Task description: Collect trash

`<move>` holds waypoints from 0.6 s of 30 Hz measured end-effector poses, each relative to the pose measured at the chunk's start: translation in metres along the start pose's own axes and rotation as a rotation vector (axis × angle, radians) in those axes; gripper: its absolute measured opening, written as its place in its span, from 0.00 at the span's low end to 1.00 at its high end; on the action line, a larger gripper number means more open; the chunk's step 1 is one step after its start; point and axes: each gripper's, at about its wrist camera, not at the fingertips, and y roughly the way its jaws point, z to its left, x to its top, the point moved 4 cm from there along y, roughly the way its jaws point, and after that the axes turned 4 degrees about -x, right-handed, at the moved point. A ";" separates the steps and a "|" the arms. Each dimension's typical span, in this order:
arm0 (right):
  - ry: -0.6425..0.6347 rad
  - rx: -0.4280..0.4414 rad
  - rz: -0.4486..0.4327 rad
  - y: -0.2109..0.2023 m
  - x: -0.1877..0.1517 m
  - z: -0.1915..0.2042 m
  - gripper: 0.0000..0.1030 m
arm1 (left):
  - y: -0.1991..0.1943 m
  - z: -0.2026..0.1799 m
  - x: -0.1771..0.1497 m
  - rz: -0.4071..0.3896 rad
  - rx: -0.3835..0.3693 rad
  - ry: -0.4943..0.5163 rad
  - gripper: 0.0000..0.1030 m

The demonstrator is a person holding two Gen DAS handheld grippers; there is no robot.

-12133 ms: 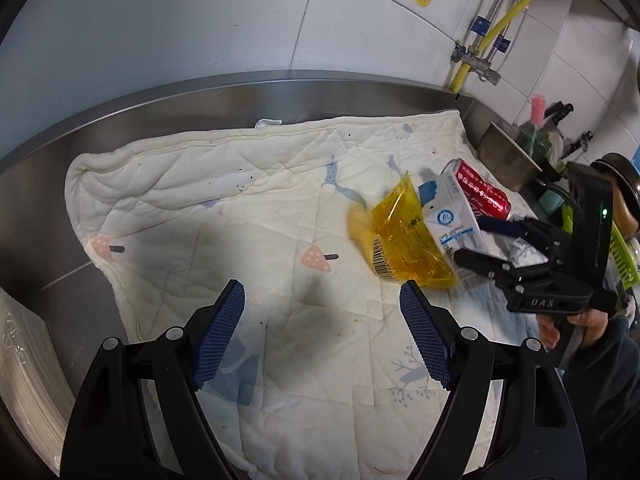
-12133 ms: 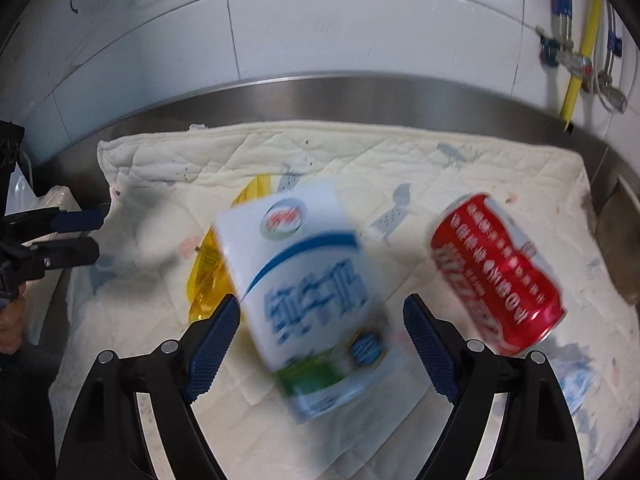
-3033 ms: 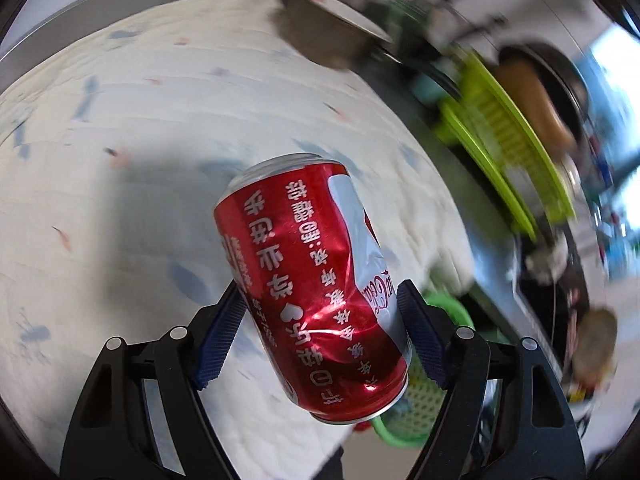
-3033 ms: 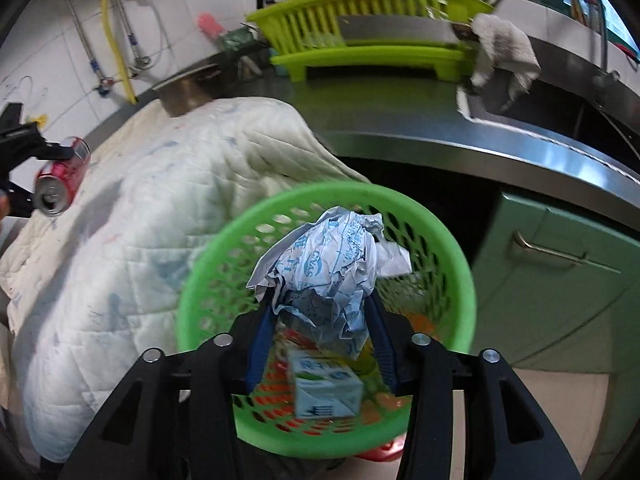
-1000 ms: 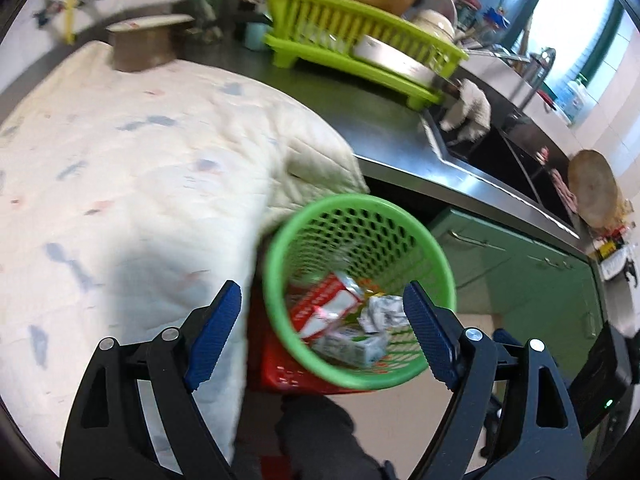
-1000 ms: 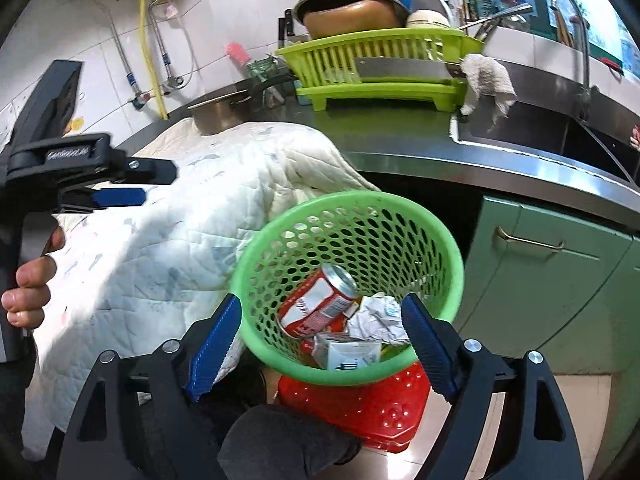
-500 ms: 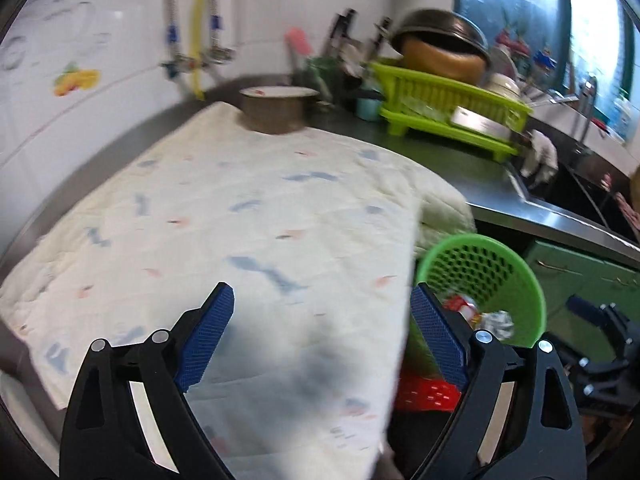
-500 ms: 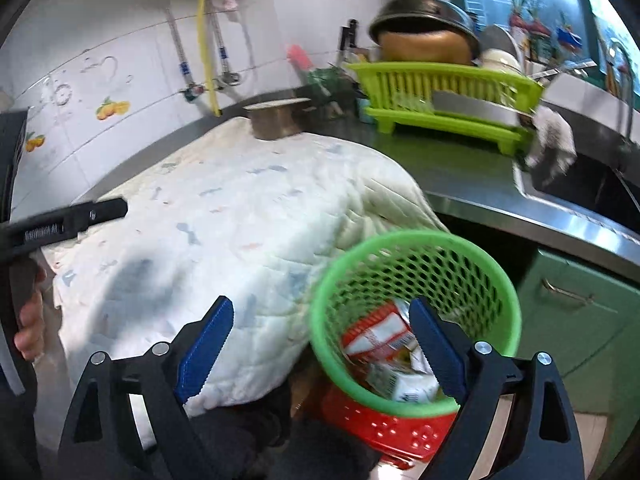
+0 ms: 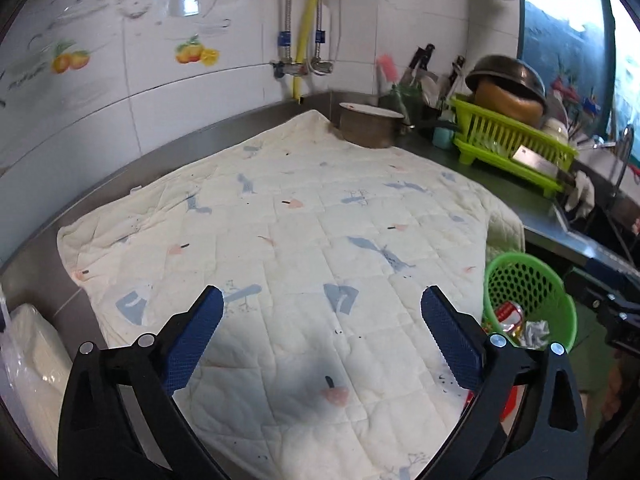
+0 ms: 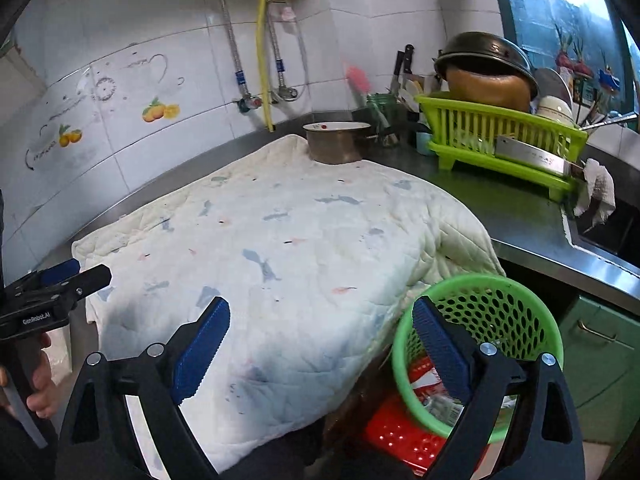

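A green mesh basket [image 9: 532, 280] stands off the counter's front right corner, on a red stool [image 10: 400, 436]. In it lie a red can [image 9: 507, 312] and crumpled paper [image 9: 534, 328]. The basket also shows in the right wrist view [image 10: 500, 312], with trash inside. My left gripper [image 9: 320, 336] is open and empty above the white quilted cloth [image 9: 300, 232]. My right gripper [image 10: 320, 344] is open and empty, over the cloth's front edge beside the basket. The left gripper also shows in the right wrist view [image 10: 60, 276] at the far left.
A metal pot [image 9: 370, 130] stands at the cloth's back corner. A green dish rack [image 10: 500, 140] with bowls and a cleaver sits right of it. A sink [image 10: 608, 232] with a rag lies further right. A white bag [image 9: 32, 352] lies left.
Both grippers have drawn back and turned left from the basket toward the cloth. The basket now sits at the right of both views. Earlier the can and paper went into the basket.
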 end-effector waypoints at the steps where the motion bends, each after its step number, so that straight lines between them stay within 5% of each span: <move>1: -0.003 0.001 0.001 0.000 0.000 0.003 0.87 | -0.002 0.003 -0.001 -0.004 0.008 -0.001 0.95; 18: -0.014 -0.006 0.007 0.000 -0.005 0.016 0.88 | -0.010 0.010 -0.014 -0.017 0.018 0.018 0.95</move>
